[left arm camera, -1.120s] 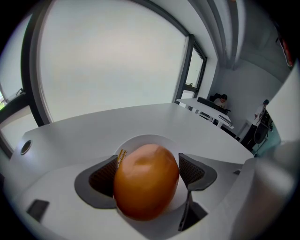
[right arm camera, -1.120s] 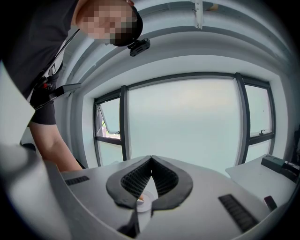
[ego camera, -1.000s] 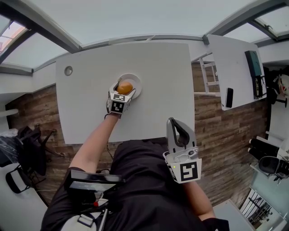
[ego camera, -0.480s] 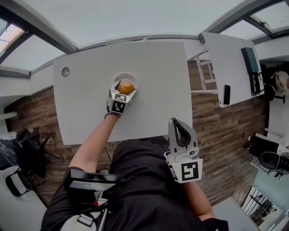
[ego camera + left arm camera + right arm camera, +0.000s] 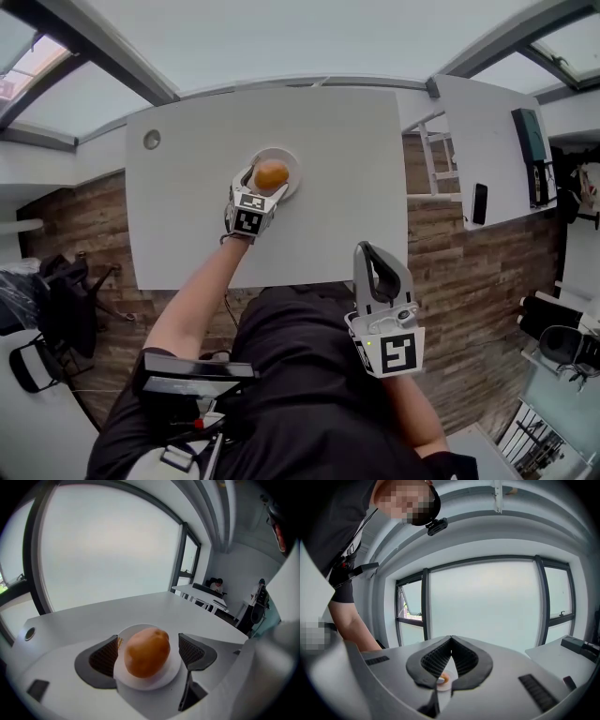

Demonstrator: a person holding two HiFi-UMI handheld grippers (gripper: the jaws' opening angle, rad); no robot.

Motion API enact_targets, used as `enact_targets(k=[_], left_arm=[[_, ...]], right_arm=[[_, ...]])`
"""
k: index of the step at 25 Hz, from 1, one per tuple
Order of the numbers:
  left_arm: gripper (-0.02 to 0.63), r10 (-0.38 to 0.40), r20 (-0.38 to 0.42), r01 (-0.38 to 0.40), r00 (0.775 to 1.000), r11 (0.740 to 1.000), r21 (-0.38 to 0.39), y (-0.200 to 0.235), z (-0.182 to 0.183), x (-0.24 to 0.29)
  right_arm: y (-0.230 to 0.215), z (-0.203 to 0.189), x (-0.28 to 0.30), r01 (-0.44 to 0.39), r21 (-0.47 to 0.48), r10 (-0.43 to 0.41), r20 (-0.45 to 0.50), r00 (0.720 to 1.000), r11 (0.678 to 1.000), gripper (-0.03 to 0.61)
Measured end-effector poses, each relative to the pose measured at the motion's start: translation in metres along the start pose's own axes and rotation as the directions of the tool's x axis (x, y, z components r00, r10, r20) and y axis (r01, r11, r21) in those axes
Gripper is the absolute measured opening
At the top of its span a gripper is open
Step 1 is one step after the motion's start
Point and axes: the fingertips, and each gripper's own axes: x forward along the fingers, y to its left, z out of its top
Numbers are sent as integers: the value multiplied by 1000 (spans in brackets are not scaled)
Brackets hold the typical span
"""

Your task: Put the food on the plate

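A round orange-brown food item rests on a small white plate on the white table. My left gripper reaches over the plate's near side and is open. In the left gripper view the food item lies on the plate between the two dark pads, with a small gap on each side. My right gripper is held off the table, in front of the person's torso. In the right gripper view the right gripper has its jaws shut on nothing.
A round grommet hole sits in the table's far left corner. A second white table stands to the right and carries a dark phone. Black chairs stand on the wood floor at the left.
The left gripper stays at the plate with the food between its jaws; only the head view has shifted slightly. The right gripper has barely moved.
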Motion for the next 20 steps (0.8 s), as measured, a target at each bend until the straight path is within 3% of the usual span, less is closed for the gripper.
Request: enact_targets(k=[6, 10, 14, 15, 17, 20], left_arm=[[390, 38, 23, -38, 999, 999, -16, -7, 10, -25], [388, -14, 67, 19, 998, 998, -64, -22, 16, -41], [387, 20, 123, -8, 992, 995, -95, -25, 20, -57], [376, 34, 140, -19, 990, 994, -107, -25, 20, -61], [262, 73, 175, -52, 982, 991, -123, -24, 24, -73], [236, 119, 227, -86, 967, 985, -147, -21, 32, -92]], right_arm=[[8, 4, -8, -38, -8, 38, 16, 999, 999, 6], [16, 2, -10, -63, -8, 63, 27, 998, 998, 6], [19, 4, -15, -78, 1, 78, 44, 996, 997, 6], [20, 4, -16, -84, 2, 83, 48, 995, 996, 6], [24, 4, -17, -99, 5, 99, 49, 994, 995, 6], [31, 2, -18, -129, 13, 129, 45, 991, 992, 6]])
